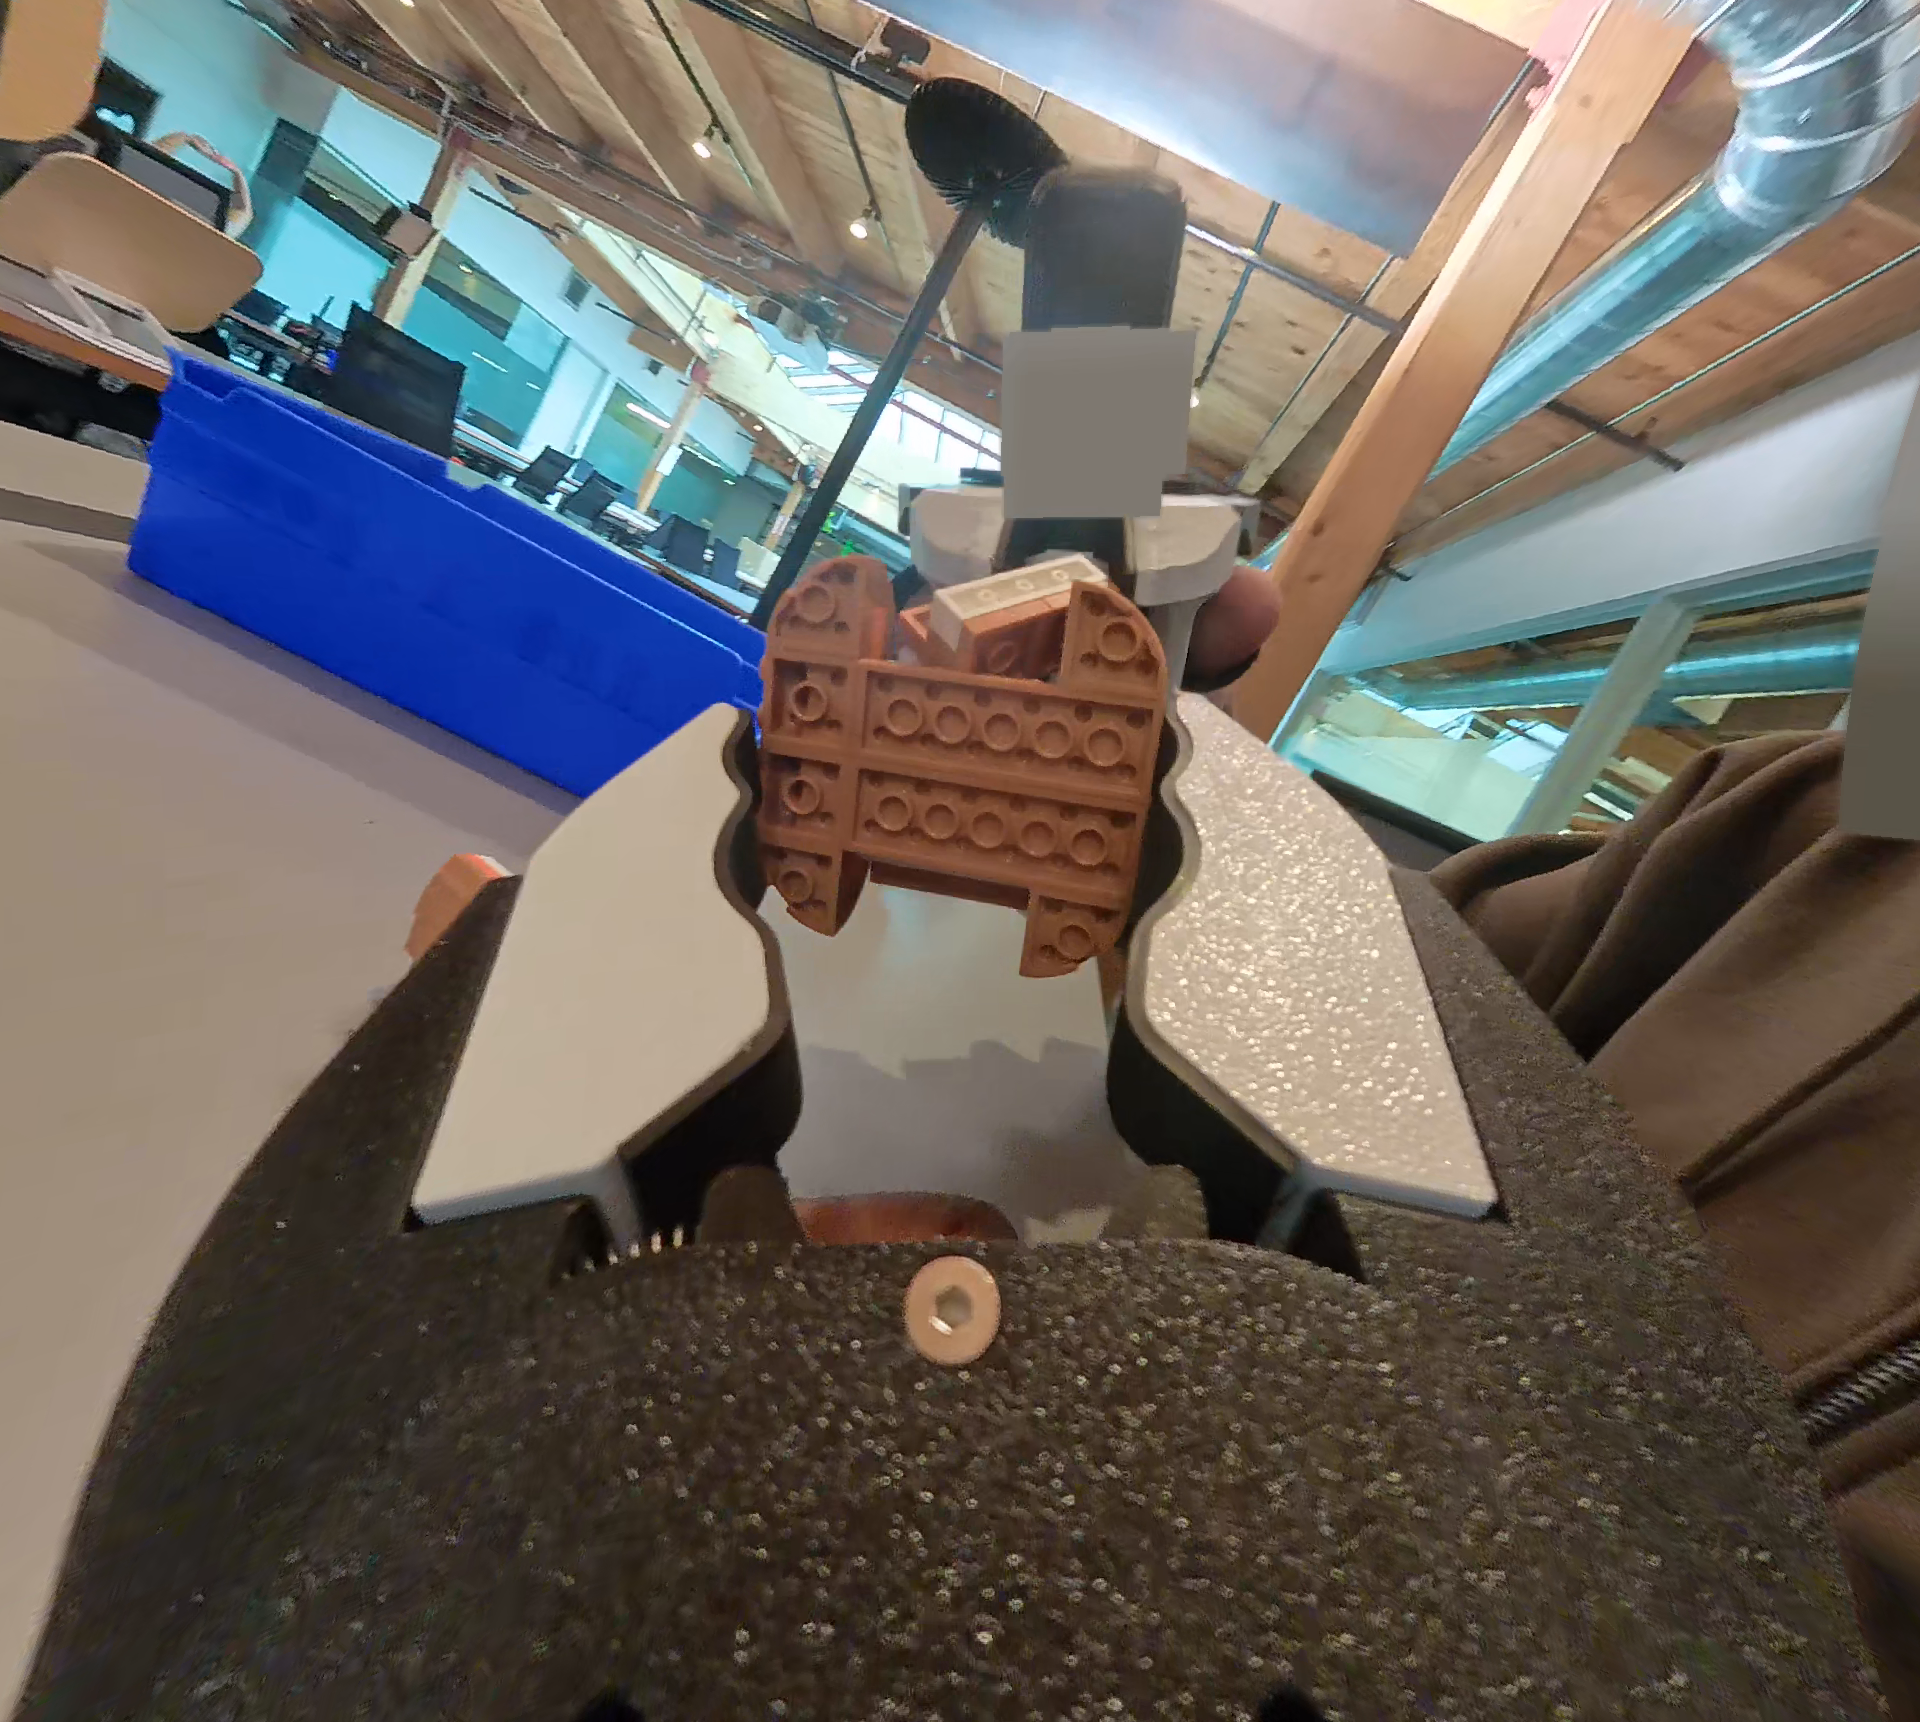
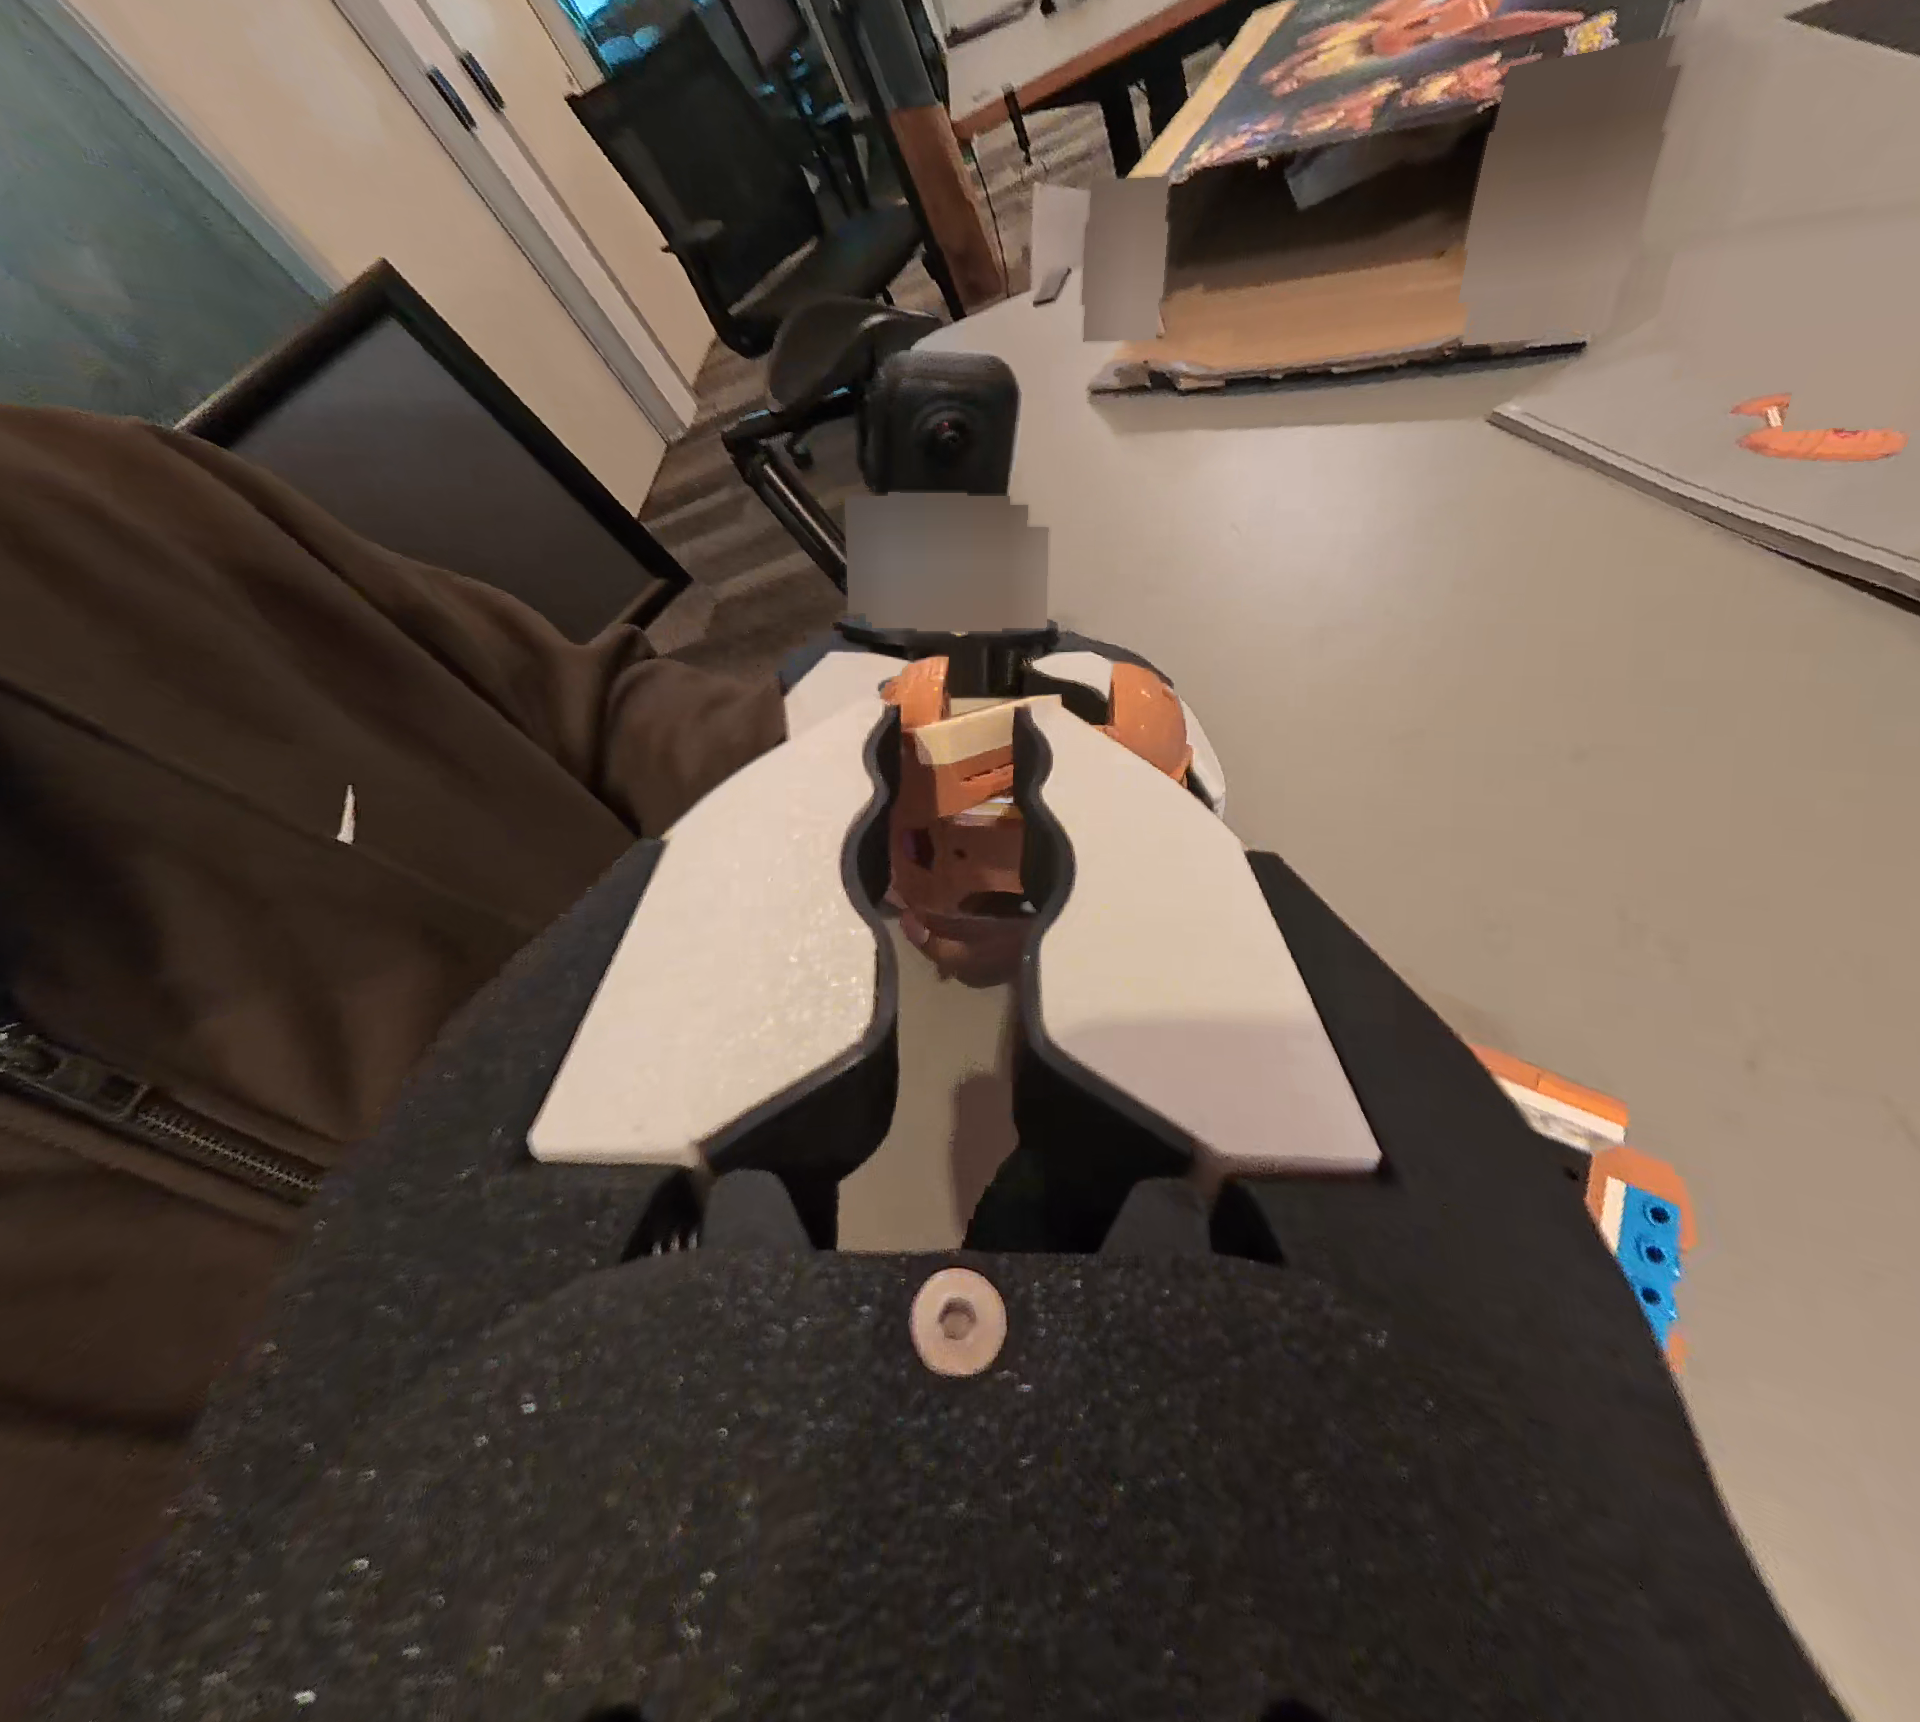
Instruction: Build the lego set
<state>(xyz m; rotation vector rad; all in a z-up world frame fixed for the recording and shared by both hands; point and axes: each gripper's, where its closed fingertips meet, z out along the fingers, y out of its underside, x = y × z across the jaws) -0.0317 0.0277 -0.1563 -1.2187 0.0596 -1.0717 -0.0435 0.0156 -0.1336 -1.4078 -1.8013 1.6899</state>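
My left gripper (image 1: 956, 737) is shut on a brown studded lego assembly (image 1: 966, 799) with rounded corners, held in the air with its studs facing the camera. My right gripper (image 2: 961, 737) is shut on a small brown piece with a tan plate (image 2: 971, 763) on it. The two grippers face each other tip to tip, and the small piece (image 1: 1013, 623) touches or nearly touches the assembly's far upper edge. In the left wrist view the right gripper (image 1: 1060, 592) shows behind the assembly. In the right wrist view the left gripper (image 2: 997, 685) shows beyond mine.
A blue bin (image 1: 416, 592) stands on the grey table (image 1: 208, 841) at the left. An open lego box (image 2: 1403, 145) and an instruction booklet (image 2: 1766, 477) lie at the far right. A partly built orange, white and blue model (image 2: 1631, 1205) sits near right. A brown sleeve (image 2: 260, 789) is close.
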